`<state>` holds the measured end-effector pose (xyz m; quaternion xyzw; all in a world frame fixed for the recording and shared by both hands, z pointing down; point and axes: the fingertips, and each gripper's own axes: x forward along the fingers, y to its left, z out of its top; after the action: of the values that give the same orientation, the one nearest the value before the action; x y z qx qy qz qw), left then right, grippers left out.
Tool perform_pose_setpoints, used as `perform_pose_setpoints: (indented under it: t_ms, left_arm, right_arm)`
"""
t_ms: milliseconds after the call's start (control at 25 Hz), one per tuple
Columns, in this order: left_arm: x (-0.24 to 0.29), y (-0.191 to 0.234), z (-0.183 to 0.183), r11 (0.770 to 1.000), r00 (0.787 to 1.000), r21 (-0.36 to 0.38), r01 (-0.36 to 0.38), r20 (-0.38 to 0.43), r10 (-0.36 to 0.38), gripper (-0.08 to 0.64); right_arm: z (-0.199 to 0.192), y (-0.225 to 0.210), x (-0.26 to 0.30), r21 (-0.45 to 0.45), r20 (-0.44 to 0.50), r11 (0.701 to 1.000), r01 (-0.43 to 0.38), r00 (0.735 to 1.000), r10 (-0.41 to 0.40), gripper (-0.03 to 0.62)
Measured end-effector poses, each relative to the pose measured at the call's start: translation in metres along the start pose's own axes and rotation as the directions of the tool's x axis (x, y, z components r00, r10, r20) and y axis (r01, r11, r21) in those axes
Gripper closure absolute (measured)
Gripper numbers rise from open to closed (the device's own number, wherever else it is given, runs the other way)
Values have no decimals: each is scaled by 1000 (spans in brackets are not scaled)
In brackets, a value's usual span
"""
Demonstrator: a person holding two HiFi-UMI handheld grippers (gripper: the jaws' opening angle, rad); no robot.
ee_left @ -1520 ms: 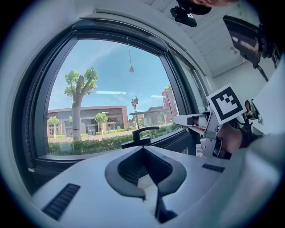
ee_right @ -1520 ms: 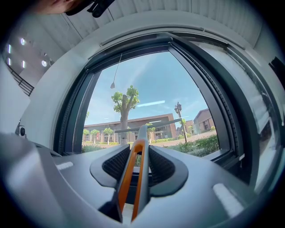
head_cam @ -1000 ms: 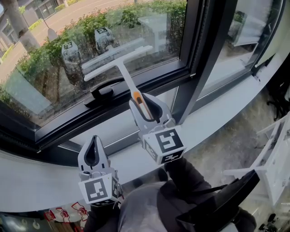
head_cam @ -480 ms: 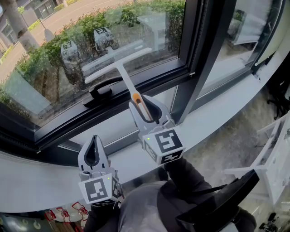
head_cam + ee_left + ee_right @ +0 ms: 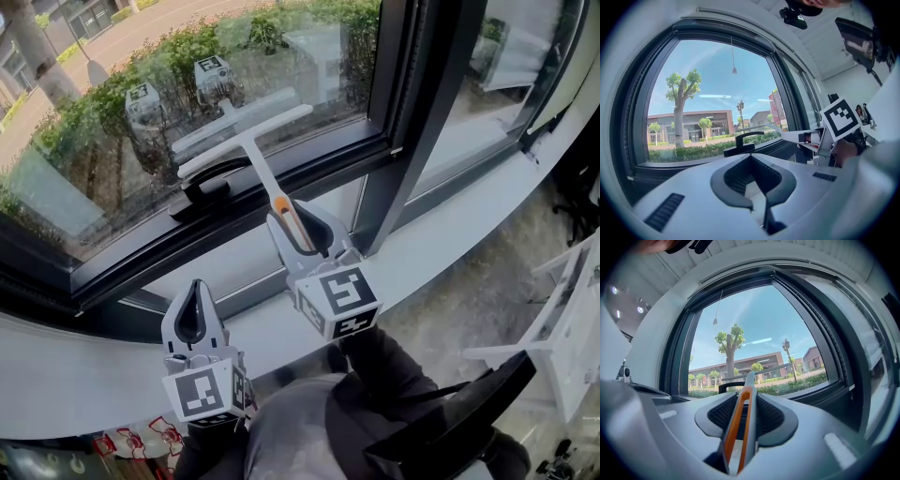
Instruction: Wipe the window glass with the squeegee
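Two grippers: right gripper (image 5: 298, 220) clamps the white T-shaped squeegee's (image 5: 246, 140) orange-striped handle, presenting its blade to the clear window glass (image 5: 94, 178); left gripper (image 5: 194, 292) idles closed, empty.

We find no legible words, brand names or numbers in any view. The only printed signs are coded patterns. A black-and-white square marker (image 5: 200, 394) stands on the cube of the left tool (image 5: 194, 286), and a second marker (image 5: 342, 292) stands on the cube of the right tool (image 5: 302, 211). Both markers show again as reflections in the window glass (image 5: 56, 159). Red-and-white packets (image 5: 141, 441) at the lower left carry print too small to read.
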<state>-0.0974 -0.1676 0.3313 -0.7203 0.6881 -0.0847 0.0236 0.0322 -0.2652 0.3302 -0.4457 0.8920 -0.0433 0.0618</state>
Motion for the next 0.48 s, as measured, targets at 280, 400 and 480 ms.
perform_pose_setpoints:
  t_ms: [280, 400, 480]
  left_arm:
    - [-2, -1, 1, 1000, 1000, 1, -2, 0, 2, 561]
    - [-3, -2, 1, 1000, 1000, 2, -5, -1, 5, 561]
    - [-4, -2, 1, 1000, 1000, 3, -6, -1, 6, 561]
  right_arm:
    - [-4, 0, -1, 46, -11, 999, -11, 1000, 12, 462]
    - [-6, 0, -1, 74, -15, 997, -19, 1000, 20, 462]
    - [-8, 0, -2, 88, -18, 996, -22, 1000, 24, 462]
